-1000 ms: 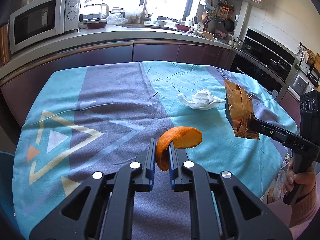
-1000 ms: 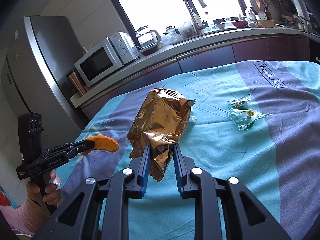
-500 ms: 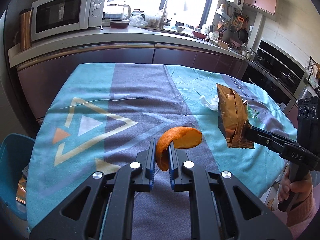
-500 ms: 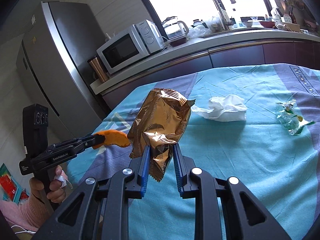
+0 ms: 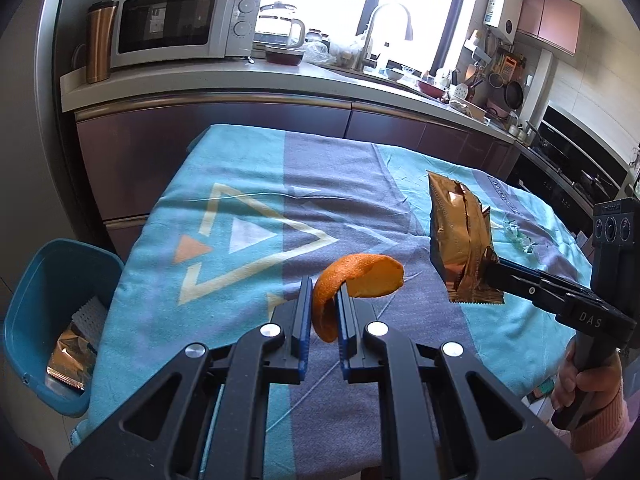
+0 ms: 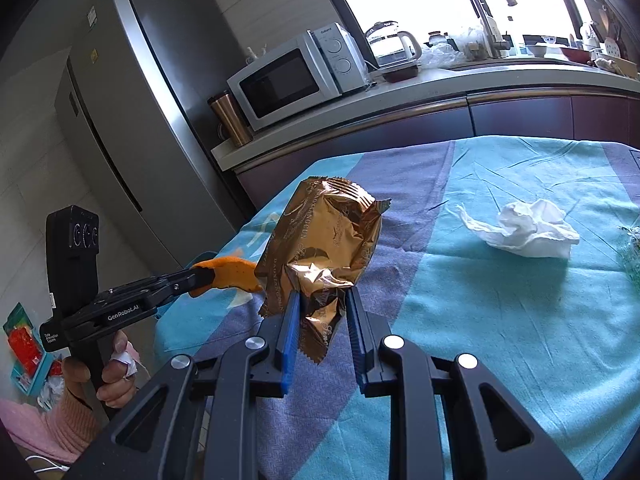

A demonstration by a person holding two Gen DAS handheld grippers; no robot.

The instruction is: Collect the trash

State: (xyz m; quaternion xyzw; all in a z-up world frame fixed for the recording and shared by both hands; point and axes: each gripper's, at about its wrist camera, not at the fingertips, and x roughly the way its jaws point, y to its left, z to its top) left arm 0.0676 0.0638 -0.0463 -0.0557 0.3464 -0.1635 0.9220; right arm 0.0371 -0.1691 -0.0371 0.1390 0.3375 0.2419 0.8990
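Both jaws clamped: left gripper (image 5: 323, 322) on peel (image 5: 352, 284), right gripper (image 6: 322, 326) on wrapper (image 6: 320, 248), both held above table (image 5: 224, 280). Bin (image 5: 36, 280) sits off table's left edge w/ trash inside. Carry each fully over rim, then release; tissue (image 6: 528, 234) remains.

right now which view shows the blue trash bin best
The left wrist view: the blue trash bin sits open beside the table with a gold wrapper inside. In the right wrist view I cannot make it out.
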